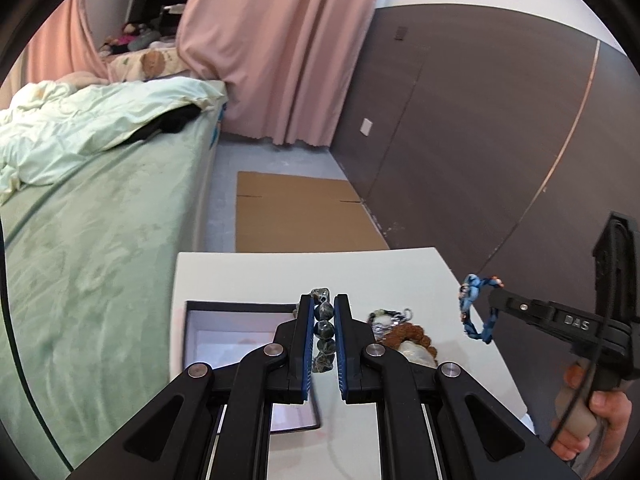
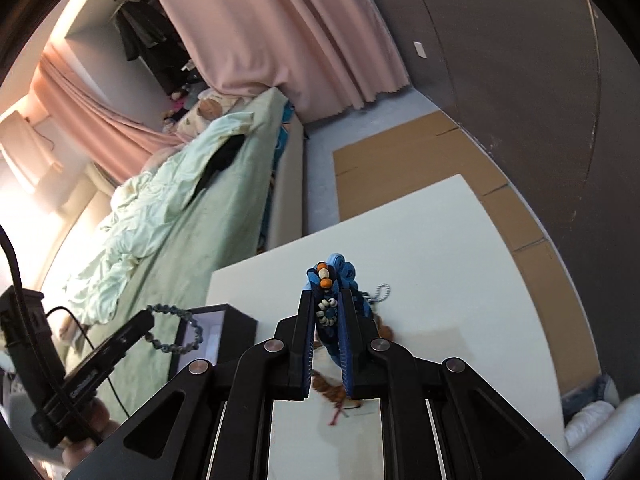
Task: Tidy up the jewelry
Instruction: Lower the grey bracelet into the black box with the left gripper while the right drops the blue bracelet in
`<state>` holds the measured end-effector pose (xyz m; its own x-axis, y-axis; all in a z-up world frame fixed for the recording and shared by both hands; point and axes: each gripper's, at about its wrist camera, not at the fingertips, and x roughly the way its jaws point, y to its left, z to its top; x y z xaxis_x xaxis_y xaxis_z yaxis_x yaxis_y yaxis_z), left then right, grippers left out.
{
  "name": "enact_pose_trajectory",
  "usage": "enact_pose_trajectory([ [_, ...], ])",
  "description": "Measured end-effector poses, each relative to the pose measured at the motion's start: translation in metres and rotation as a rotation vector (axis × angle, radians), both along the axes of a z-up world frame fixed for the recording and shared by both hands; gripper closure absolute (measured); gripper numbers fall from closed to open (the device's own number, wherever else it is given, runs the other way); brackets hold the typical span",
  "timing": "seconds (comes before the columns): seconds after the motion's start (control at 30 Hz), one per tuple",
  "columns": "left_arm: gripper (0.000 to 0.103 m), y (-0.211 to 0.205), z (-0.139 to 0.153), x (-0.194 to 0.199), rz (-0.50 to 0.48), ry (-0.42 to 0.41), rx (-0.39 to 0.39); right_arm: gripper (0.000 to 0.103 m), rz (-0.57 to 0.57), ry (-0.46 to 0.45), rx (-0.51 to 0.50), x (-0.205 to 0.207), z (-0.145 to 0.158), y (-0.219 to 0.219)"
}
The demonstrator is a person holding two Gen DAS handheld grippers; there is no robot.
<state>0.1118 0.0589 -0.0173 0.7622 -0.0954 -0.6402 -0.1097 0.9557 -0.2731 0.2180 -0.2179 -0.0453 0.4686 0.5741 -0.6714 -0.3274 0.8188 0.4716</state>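
Note:
My left gripper [image 1: 323, 300] is shut on a dark green-grey stone bead bracelet [image 1: 323, 330], held above the right edge of an open black box [image 1: 224, 332] with a pale lining. From the right wrist view the bracelet [image 2: 176, 330] hangs as a ring in front of the box [image 2: 224, 326]. My right gripper [image 2: 326, 298] is shut on a blue woven cord bracelet [image 2: 332, 276] with orange and white beads, held above the white table. In the left wrist view it [image 1: 478, 308] dangles at the right.
A pile of other jewelry [image 1: 404, 338], brown beads, a pale stone and a silver chain, lies on the white table [image 1: 304, 272] right of the box. A green bed [image 1: 100, 220] stands left, flattened cardboard [image 1: 296, 216] on the floor beyond, a dark wall right.

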Motion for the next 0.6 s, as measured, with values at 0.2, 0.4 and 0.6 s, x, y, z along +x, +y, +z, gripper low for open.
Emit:
enact_pose_trajectory([
  [0.2, 0.093, 0.02, -0.008, -0.001, 0.041, 0.038, -0.025, 0.091, 0.027, 0.003, 0.02, -0.009, 0.001, 0.018],
  [0.4, 0.031, 0.04, -0.01, -0.006, 0.075, 0.074, -0.081, 0.091, 0.101, -0.018, 0.068, -0.019, 0.008, 0.039],
  [0.6, 0.018, 0.057, 0.008, -0.021, 0.145, 0.004, -0.06, 0.091, 0.2, -0.024, 0.131, -0.03, 0.011, 0.07],
])
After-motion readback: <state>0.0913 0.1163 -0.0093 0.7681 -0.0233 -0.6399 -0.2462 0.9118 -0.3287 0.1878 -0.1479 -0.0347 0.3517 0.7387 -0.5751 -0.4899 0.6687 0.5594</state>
